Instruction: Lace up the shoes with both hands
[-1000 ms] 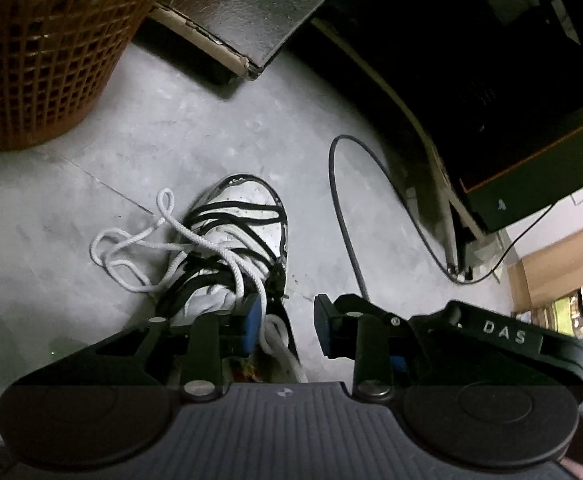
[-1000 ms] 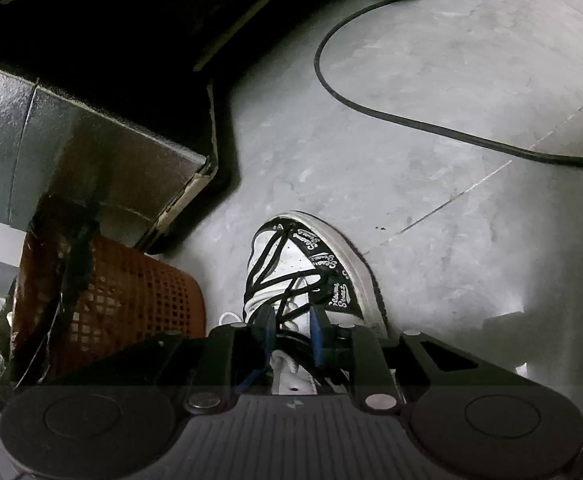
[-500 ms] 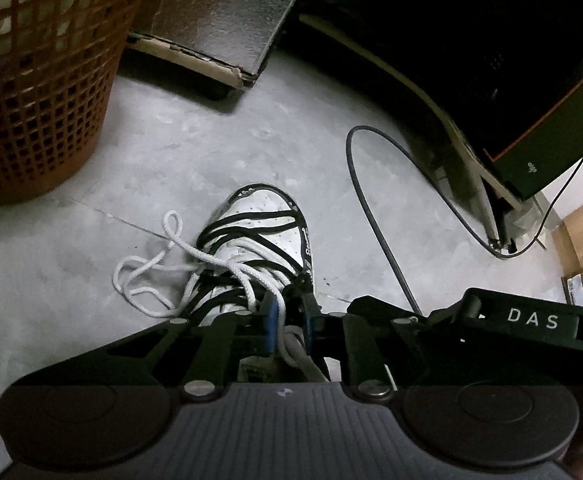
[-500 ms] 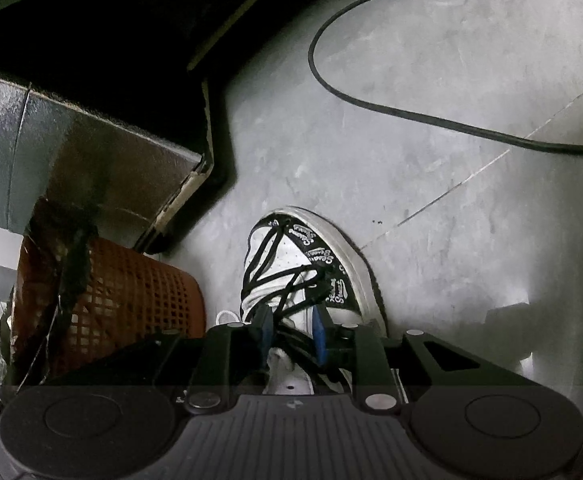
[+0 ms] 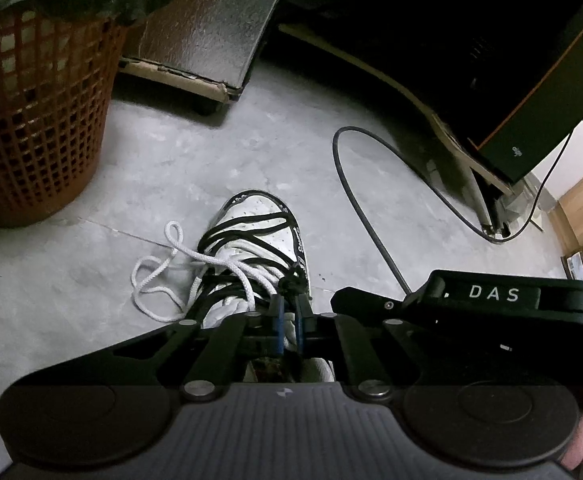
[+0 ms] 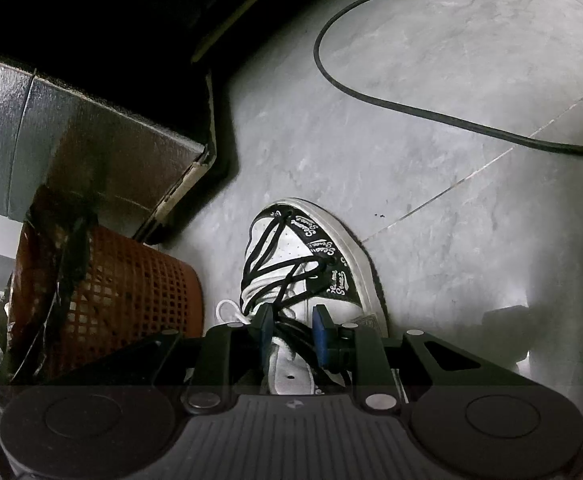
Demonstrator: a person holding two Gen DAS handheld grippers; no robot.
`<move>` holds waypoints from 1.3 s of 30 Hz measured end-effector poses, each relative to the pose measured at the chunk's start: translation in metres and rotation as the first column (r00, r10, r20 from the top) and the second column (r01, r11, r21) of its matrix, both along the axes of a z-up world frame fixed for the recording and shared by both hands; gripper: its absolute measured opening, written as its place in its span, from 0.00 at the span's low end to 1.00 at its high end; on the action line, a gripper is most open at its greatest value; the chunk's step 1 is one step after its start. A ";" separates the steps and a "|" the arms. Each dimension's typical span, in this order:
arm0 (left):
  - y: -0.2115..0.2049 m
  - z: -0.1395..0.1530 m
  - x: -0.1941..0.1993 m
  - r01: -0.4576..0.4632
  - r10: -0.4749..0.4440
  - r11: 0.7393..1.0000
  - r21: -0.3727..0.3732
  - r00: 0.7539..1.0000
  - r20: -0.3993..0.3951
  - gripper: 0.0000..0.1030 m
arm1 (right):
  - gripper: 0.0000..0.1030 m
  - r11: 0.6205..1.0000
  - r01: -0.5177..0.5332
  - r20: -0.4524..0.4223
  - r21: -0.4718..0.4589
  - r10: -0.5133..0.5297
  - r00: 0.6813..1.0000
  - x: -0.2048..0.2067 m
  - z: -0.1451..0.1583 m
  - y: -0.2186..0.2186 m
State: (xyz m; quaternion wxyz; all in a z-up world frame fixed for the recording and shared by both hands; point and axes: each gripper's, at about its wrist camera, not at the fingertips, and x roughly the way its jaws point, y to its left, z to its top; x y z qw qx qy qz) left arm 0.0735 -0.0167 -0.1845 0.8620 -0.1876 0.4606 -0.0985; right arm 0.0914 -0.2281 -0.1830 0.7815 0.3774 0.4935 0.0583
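We note an orange basket [image 5: 31, 120] and black cable [image 5: 371, 208] near the white shoe [image 5: 259, 236]; left gripper [image 5: 287, 320] clenched on its white lace [image 5: 151, 276], right gripper [image 6: 293, 328] released.

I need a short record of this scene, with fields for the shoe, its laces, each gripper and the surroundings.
shoe: white and black, on grey floor
laces: black laces crossed; white lace loose at its side
left gripper: just closed, shut on white lace
right gripper: just opening, open, black laces between its jaws
nearby: orange basket, black cable
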 end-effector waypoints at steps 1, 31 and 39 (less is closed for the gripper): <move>0.000 0.001 -0.001 0.003 -0.003 1.000 0.003 1.000 0.003 0.06 | 0.24 1.000 -0.001 0.002 -0.001 0.001 1.000 0.000 0.001 0.000; 0.005 -0.013 0.010 -0.046 0.044 0.998 -0.033 0.997 -0.064 0.17 | 0.27 1.000 -0.009 -0.015 -0.012 0.009 1.000 -0.002 -0.001 -0.002; 0.001 -0.013 0.011 -0.049 0.046 0.998 -0.041 0.997 -0.058 0.21 | 0.27 1.000 -0.006 -0.025 -0.012 0.006 1.000 -0.001 -0.003 -0.004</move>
